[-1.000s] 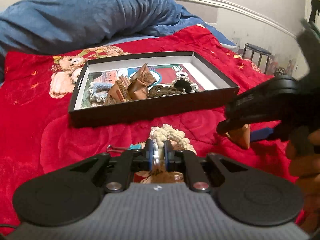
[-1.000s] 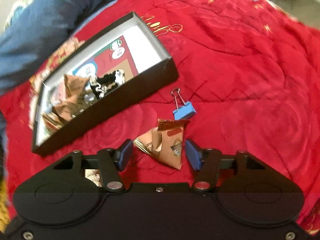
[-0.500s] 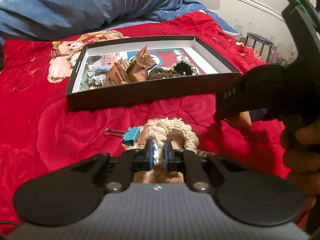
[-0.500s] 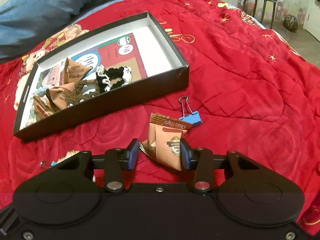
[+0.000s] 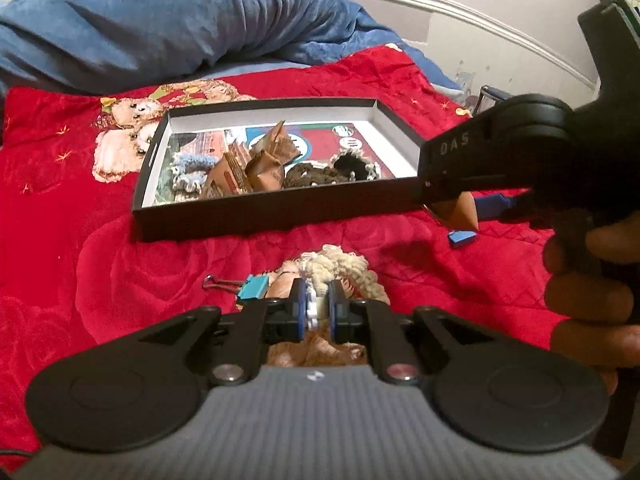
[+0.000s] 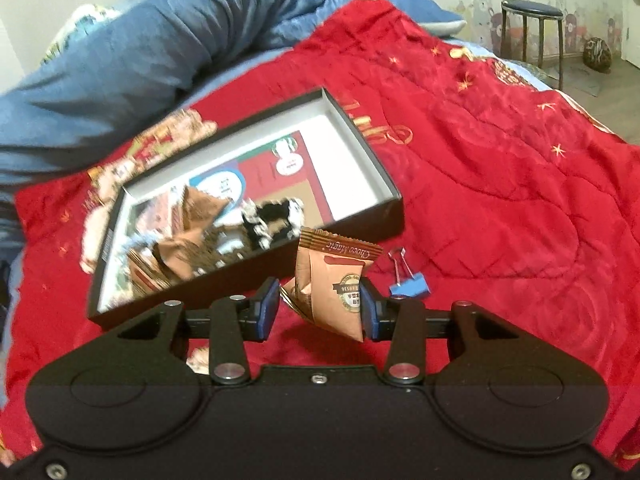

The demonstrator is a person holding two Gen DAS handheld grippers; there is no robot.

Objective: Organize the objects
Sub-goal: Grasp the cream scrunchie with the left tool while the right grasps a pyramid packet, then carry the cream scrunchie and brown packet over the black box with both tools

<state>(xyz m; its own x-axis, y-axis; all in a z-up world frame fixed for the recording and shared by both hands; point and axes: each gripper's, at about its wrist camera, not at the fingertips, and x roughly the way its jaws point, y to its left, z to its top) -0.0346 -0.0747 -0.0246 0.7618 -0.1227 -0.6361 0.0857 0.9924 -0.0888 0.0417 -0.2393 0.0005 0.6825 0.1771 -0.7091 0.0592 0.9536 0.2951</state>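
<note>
On the bed: one box (image 5: 276, 216) on a red blanket (image 6: 500, 184)
Clips: two, one teal (image 5: 253, 287), one blue (image 6: 410, 288)
Left gripper (image 5: 319, 312): squeezed tight on one cream scrunchie (image 5: 352, 270), near the box
Right gripper (image 6: 316, 308): clamped on one brown packet (image 6: 332, 280), lifted before the box
Behind: blue quilt (image 5: 168, 20)

Tray (image 5: 256, 216) on the bedspread (image 5: 80, 264), holding snack packets (image 5: 256, 160) at centre and scrunchies (image 5: 320, 172) to either side; duvet (image 5: 160, 20) heaped behind it. Before the tray: a cream scrunchie (image 5: 344, 268) with a binder clip (image 5: 244, 286) just left of it. Right of these, a second binder clip (image 6: 408, 282) beside a snack packet (image 6: 332, 288); stool (image 6: 532, 28) beyond the bed.
</note>
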